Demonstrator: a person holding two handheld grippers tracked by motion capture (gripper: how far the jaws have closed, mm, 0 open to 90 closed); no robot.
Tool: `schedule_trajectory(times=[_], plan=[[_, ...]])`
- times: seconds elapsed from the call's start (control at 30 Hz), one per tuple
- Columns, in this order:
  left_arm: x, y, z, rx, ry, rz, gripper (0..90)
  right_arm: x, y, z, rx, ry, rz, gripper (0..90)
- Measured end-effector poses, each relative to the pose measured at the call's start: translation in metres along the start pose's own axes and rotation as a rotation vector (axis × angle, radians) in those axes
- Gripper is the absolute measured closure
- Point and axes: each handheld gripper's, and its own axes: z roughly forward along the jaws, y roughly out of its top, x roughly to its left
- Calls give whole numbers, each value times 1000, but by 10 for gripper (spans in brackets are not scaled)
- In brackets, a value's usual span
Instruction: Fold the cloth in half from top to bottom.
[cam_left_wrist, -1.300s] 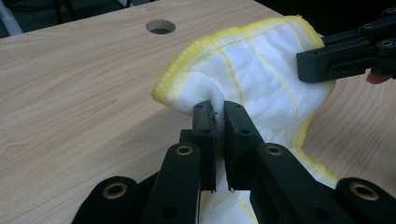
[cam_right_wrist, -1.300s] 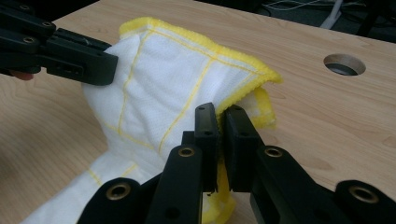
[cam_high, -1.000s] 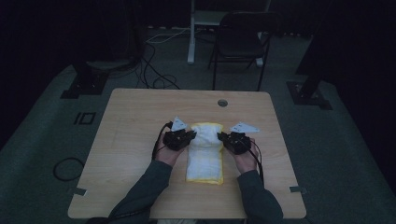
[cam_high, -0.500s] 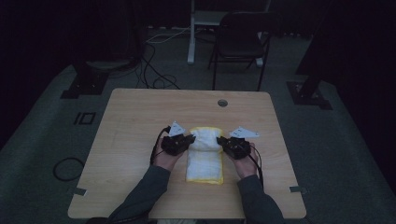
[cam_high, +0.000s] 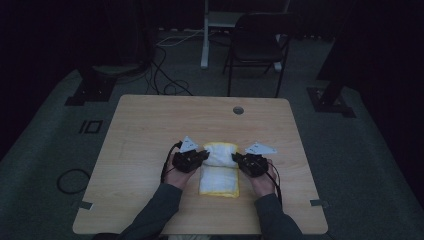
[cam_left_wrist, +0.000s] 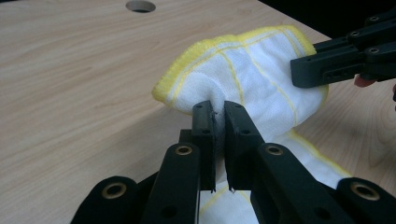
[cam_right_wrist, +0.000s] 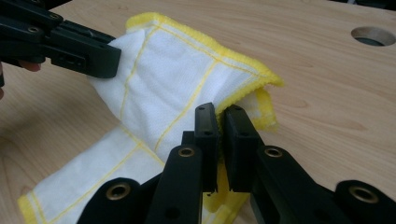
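Now folding: cloth (cam_high: 219, 167) on the counter (cam_high: 150, 130), far edge lifted and doubled toward the near end. Left gripper (cam_left_wrist: 218, 109) and right gripper (cam_right_wrist: 219, 112) each clamped, fingers (cam_left_wrist: 204, 126) together, on one side of that edge to carry it over evenly. Left hand lower and closer in than a second ago

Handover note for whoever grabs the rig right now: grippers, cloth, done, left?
Left gripper: shut on the white cloth with yellow trim, pinching its left side edge.
Right gripper: shut on the cloth's right side edge.
Cloth: on the wooden table, near the front edge at the middle; its far end is lifted and curled back toward the person, the near part lies flat.
Done: both side edges gripped, far end raised.
Left, probably: lay the lifted end over the near part, release both, flatten.
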Motion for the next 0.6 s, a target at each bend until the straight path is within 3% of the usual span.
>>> schedule_trajectory(times=[0.6], plan=[[-4, -21, -1, 31, -31, -38, 836, 11, -21, -2, 28, 21, 19, 850]])
